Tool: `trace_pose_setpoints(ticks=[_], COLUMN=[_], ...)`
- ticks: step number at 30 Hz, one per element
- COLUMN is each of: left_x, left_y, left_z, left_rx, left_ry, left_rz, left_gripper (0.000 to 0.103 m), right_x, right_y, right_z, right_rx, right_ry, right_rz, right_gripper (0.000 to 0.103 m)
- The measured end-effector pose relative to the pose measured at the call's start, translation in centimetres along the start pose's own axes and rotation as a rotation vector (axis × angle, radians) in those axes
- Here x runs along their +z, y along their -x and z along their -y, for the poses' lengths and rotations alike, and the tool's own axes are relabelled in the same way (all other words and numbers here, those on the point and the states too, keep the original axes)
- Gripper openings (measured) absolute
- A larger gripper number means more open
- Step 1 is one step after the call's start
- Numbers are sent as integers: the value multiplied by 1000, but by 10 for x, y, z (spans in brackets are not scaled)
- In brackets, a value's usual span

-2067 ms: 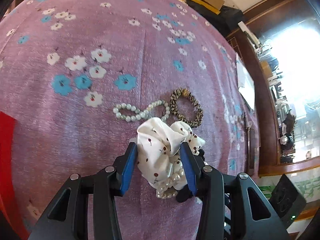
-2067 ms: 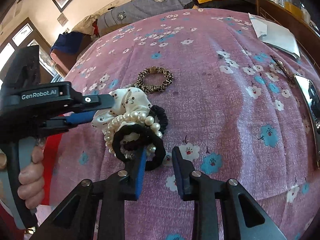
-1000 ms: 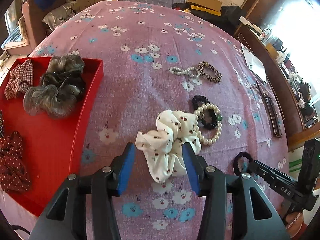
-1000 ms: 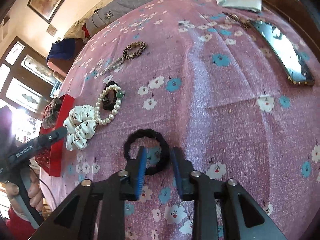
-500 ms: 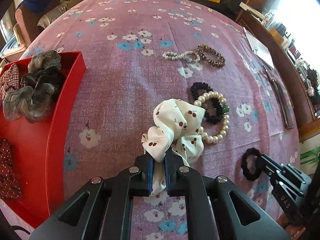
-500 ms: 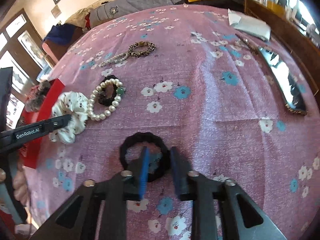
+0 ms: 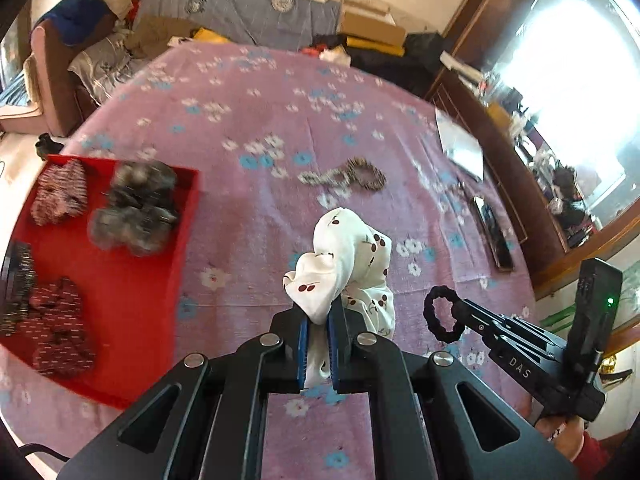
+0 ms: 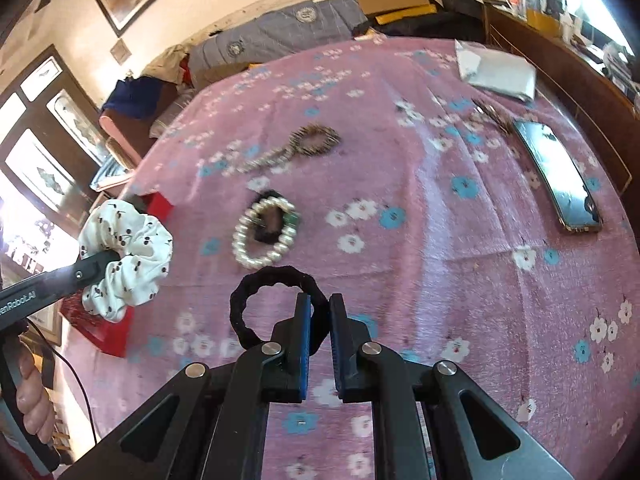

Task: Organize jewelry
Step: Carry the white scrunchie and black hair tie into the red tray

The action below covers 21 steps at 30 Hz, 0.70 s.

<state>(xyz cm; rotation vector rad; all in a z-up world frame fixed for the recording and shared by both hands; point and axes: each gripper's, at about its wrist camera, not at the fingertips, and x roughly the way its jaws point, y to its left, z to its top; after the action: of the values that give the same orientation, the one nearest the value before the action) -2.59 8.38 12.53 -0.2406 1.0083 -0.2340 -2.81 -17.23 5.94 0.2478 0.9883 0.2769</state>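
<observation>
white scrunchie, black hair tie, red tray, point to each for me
white scrunchie (image 7: 340, 240), left wrist view, top fold of fabric
black hair tie (image 8: 256, 284), right wrist view, upper left of ring
red tray (image 7: 132, 312), left wrist view, bare floor

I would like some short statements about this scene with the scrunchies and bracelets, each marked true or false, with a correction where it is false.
1. The left gripper is shut on the white cherry-print scrunchie. True.
2. The right gripper holds the pearl bracelet. False: it is shut on the black hair tie; the pearl bracelet lies on the pink floral cloth.
3. The red tray holds nothing. False: several scrunchies lie in it, among them grey furry scrunchies.
4. The leopard-print scrunchie lies on the cloth, beyond the pearl bracelet. True.
5. The white scrunchie already lies in the red tray. False: the left gripper holds it up above the cloth, beside the tray.
</observation>
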Motion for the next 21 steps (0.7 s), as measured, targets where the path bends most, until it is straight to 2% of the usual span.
trace_pose_setpoints(ticks=[4, 9, 13, 16, 18, 21], left_x=[5, 13, 22, 29, 34, 39], left_y=[27, 53, 56, 43, 35, 23], left_z=[-33, -104, -166, -204, -224, -242], left_rx=[40, 156, 210, 229, 239, 293], left_ry=[40, 124, 205, 262, 293, 298], left_rz=[45, 86, 69, 31, 6, -20], left_gripper=[8, 8, 8, 8, 8, 8], right_x=[9, 19, 28, 36, 40, 45], right_y=[3, -3, -18, -33, -43, -67], right_z=[-27, -70, -109, -136, -157, -188], right_rx=[32, 89, 139, 185, 210, 250], right_ry=[43, 103, 159, 179, 196, 211], right_rz=[17, 17, -1, -21, -35, -72], right_gripper=[10, 10, 10, 11, 11, 11])
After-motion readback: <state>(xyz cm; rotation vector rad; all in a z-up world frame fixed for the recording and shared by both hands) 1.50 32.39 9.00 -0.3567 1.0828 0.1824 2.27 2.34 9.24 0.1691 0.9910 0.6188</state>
